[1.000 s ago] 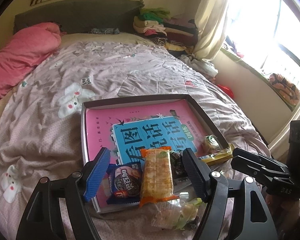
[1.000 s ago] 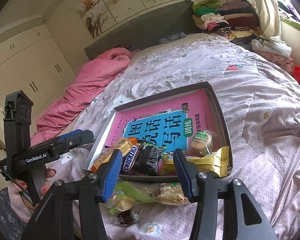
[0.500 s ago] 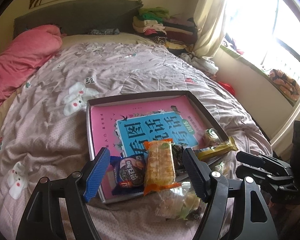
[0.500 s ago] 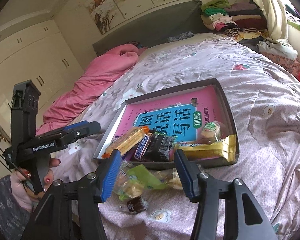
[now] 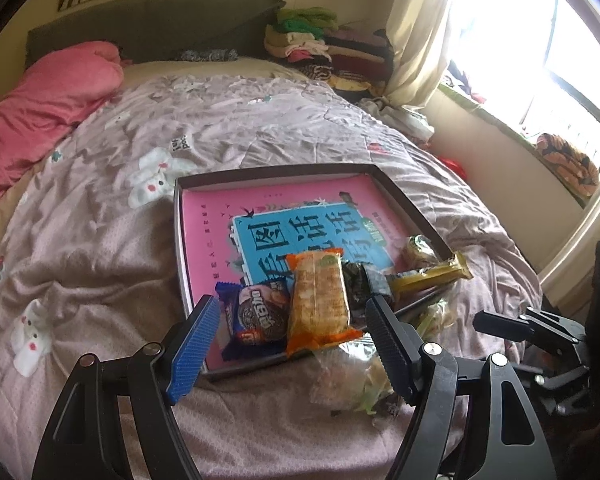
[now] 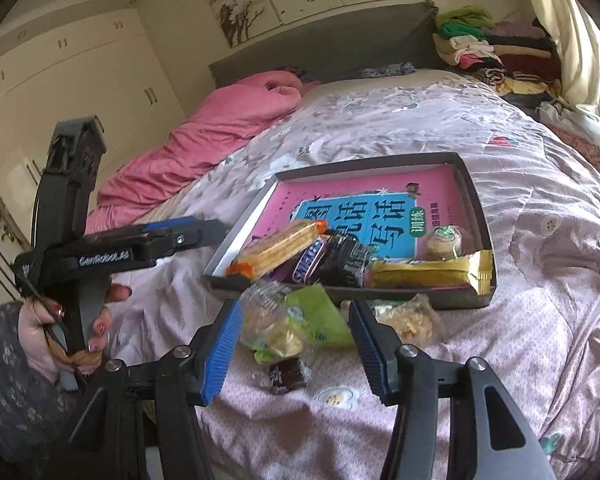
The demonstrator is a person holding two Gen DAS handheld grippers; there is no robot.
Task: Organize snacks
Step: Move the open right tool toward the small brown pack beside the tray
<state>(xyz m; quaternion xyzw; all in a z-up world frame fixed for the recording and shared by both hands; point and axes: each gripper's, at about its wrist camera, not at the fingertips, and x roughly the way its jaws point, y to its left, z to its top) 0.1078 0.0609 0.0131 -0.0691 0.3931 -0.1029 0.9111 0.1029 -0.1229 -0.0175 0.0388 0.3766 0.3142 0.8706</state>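
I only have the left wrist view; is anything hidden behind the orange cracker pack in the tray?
Observer: Yes, a Snickers bar lies against the orange cracker pack, inside the tray.
Operator: Thanks; is anything loose on the bed that I'm missing?
Observer: A small dark wrapped candy lies on the bedspread, near the green packet.
Operator: And the right tool?
Observer: The right tool is open, aimed at the green packet, gripping nothing.

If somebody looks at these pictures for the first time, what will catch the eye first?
Probably the shallow box on the bed's quilt, with its bright pink and blue book cover and a row of snack packets at its near edge. More loose snacks lie on the quilt just outside, beyond the right gripper and its open fingers.
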